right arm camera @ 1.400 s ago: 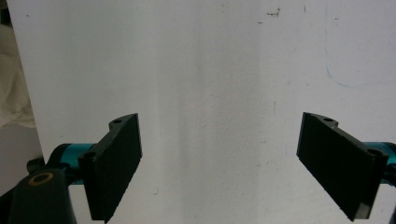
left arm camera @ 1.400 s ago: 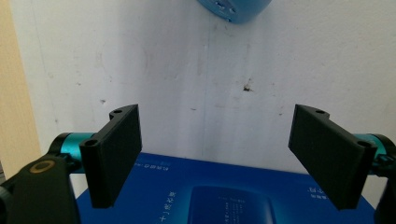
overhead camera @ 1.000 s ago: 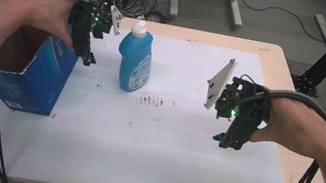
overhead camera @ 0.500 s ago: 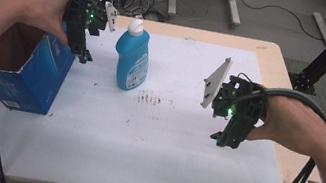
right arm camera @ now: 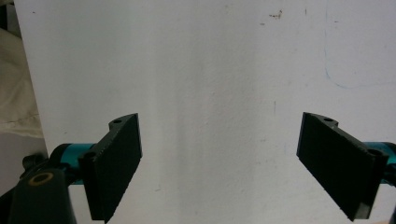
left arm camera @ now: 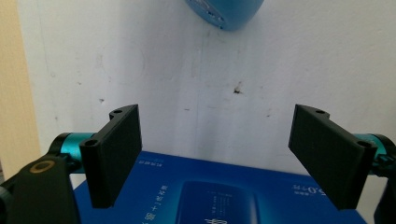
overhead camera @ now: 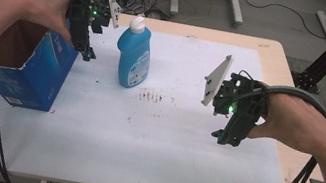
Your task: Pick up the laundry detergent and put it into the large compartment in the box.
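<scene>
Bottle (overhead camera: 133,56) upright mid-table, just right of blue box (overhead camera: 37,74) | my left tool (overhead camera: 87,53) hangs over the box's near edge, jaws wide, empty | right tool (overhead camera: 225,135) well right of bottle, spread, empty | bottle looks slick, rigid; I'd grip its waist.

A wooden tabletop (overhead camera: 278,61) carries a white sheet (overhead camera: 167,143) over most of its surface, marked with small brown stains near the middle. A blue bottle (overhead camera: 133,56) stands upright toward the far edge. An open blue box (overhead camera: 36,77) sits at the left edge.
</scene>
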The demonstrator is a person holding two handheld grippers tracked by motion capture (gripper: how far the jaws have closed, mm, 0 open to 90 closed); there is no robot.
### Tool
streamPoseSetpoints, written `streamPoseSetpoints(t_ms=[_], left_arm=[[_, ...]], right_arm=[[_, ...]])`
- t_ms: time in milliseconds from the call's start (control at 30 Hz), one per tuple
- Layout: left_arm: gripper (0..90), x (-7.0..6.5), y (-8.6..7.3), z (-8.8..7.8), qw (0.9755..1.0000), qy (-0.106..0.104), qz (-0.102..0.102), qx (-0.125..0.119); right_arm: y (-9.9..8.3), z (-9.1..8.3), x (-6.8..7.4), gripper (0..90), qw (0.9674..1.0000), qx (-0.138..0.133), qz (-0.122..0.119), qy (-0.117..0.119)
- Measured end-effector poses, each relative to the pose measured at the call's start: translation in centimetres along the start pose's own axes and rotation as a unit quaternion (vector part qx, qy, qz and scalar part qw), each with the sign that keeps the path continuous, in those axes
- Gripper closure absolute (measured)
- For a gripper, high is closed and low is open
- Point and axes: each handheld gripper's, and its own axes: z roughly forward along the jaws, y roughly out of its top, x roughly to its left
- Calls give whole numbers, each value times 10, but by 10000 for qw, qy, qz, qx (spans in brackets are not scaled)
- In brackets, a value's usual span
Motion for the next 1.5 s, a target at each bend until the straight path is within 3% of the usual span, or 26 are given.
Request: streamPoseSetpoints(t_ms=[33, 233, 267, 567, 700, 733, 767, 800, 833, 933, 967, 1000, 1033, 1067, 1100, 1133, 1233, 1267, 1433, 1500], left_arm=[[174, -1, 1, -2, 9999, -34, -136, -8], [174, -3, 4, -8, 9990, -148, -427, 2], [174, -5, 7, -10, 9982, -182, -564, 16], [174, -9, 17, -16, 9941, -180, -1072, 14], [174, -13, 21, -15, 9908, -221, -1337, 37], [173, -14, 23, -13, 9879, -277, -1528, 15], [174, -14, 23, -13, 9879, -277, -1528, 15], [173, -15, 24, -12, 9839, -303, -1761, -33], [174, -15, 24, -12, 9839, -303, -1761, -33], [173, -15, 27, -11, 9783, -308, -2045, -98], [174, -15, 30, -11, 9735, -297, -2266, -119], [174, -15, 30, -11, 9735, -297, -2266, -119], [174, -15, 33, -11, 9687, -256, -2468, -103], [174, -15, 33, -11, 9687, -256, -2468, -103], [174, -15, 36, -11, 9644, -254, -2630, -122], [174, -15, 36, -11, 9644, -254, -2630, -122], [174, -16, 41, -12, 9592, -228, -2810, -216], [174, -17, 44, -13, 9564, -231, -2900, -270], [174, -18, 52, -14, 9530, -106, -3017, -256], [174, -17, 55, -14, 9495, -41, -3127, -276]], right_arm=[[0, -1, 1, 132, 10000, -10, -17, 7], [-1, -2, 1, 132, 10000, -28, -4, -19], [-1, -1, 2, 132, 10000, -8, -24, -22], [2, -1, 5, 132, 10000, 22, -81, -24], [3, 0, 5, 132, 9999, 19, -107, -2], [4, 0, 5, 132, 9999, 32, -100, 1], [4, 0, 5, 132, 9999, 32, -100, 1], [5, 0, 5, 132, 9999, 31, -115, -9], [5, 0, 5, 132, 9999, 31, -115, -9], [6, 1, 4, 132, 9999, 39, -129, -6], [6, 1, 5, 132, 9999, 43, -107, -15], [6, 1, 5, 132, 9999, 43, -107, -15], [6, 1, 5, 132, 9999, 52, -102, -10], [6, 1, 5, 132, 9999, 52, -102, -10], [5, 1, 5, 132, 9999, 55, -109, -19], [5, 1, 5, 132, 9999, 50, -111, -25], [4, 1, 5, 132, 9999, 38, -96, -25], [4, 0, 4, 132, 9999, 43, -104, -28], [3, 0, 5, 132, 9999, 29, -92, -42], [3, 0, 5, 132, 9999, 28, -102, -52]])
